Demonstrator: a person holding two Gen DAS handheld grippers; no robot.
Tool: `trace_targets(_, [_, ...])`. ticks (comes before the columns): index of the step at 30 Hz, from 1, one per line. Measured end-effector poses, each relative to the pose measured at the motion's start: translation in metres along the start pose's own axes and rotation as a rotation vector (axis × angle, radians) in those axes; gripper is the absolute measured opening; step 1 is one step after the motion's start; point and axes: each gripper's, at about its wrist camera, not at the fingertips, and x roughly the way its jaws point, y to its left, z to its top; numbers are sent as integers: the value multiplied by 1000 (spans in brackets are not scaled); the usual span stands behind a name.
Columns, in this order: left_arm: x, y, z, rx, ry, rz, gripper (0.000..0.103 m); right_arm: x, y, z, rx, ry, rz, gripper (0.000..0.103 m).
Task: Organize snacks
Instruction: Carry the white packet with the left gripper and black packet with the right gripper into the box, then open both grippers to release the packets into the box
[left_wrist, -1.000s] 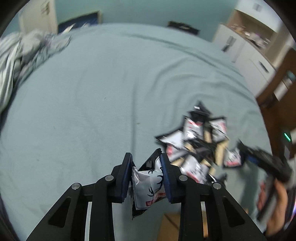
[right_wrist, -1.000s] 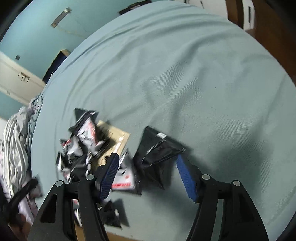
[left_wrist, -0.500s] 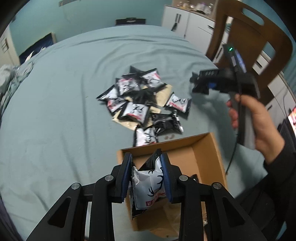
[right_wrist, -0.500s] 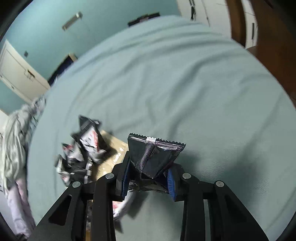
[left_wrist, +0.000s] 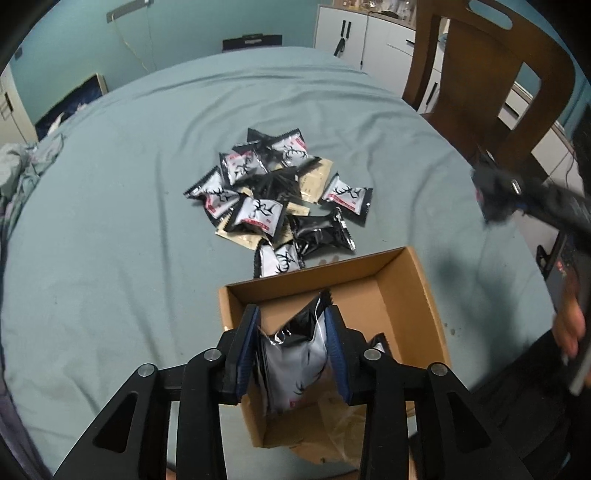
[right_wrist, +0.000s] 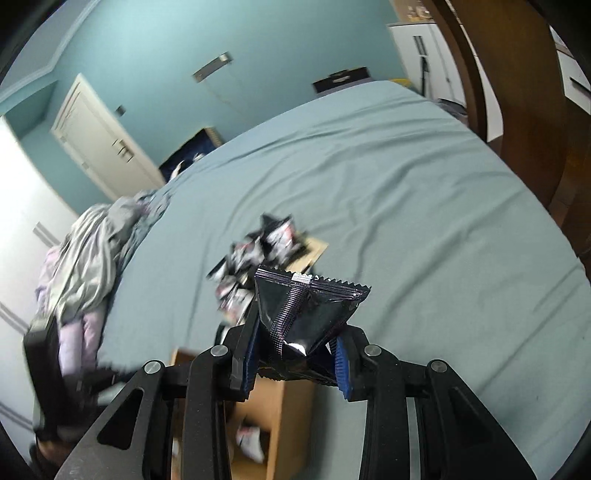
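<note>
My left gripper (left_wrist: 293, 350) is shut on a black-and-white snack packet (left_wrist: 295, 363) and holds it over the open cardboard box (left_wrist: 413, 291). A pile of several like packets (left_wrist: 273, 192) lies on the teal sheet beyond the box. My right gripper (right_wrist: 295, 354) is shut on a black snack packet (right_wrist: 306, 306), seam side up, raised above the bed near the box (right_wrist: 273, 402). The right gripper also shows blurred in the left wrist view (left_wrist: 495, 195).
The bed sheet (left_wrist: 110, 221) spreads around the pile. A wooden chair (left_wrist: 491, 74) stands at the right. Crumpled bedding (right_wrist: 88, 251) lies at the left. White cabinets (left_wrist: 369, 33) and a door (right_wrist: 99, 140) stand behind. One packet (right_wrist: 251, 439) lies inside the box.
My left gripper brought its packet from over the bed to above the box. My right gripper closed on the black packet and lifted it off the sheet toward the box.
</note>
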Motion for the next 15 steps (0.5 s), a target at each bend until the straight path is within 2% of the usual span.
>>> trace_targets(1, [-1,-1,0,6,-3,12,47,0,3,-5,-14,9,2,32])
trace_targets(3, [-3,-1,0,10,-16,40,78,-1,14,-19,-60,32,6,32])
trace_targets(4, [-6,0,0,4,-36,61,81,2,20,-22,-79,40,6,32])
trace_targets(10, [-9,19,3,-49,-53,152,82,18,43,-27,-150,106,44,32])
trace_targets(15, [-6,34,4,-98,-46,177,82,35,52,-30,-212,173,31,32])
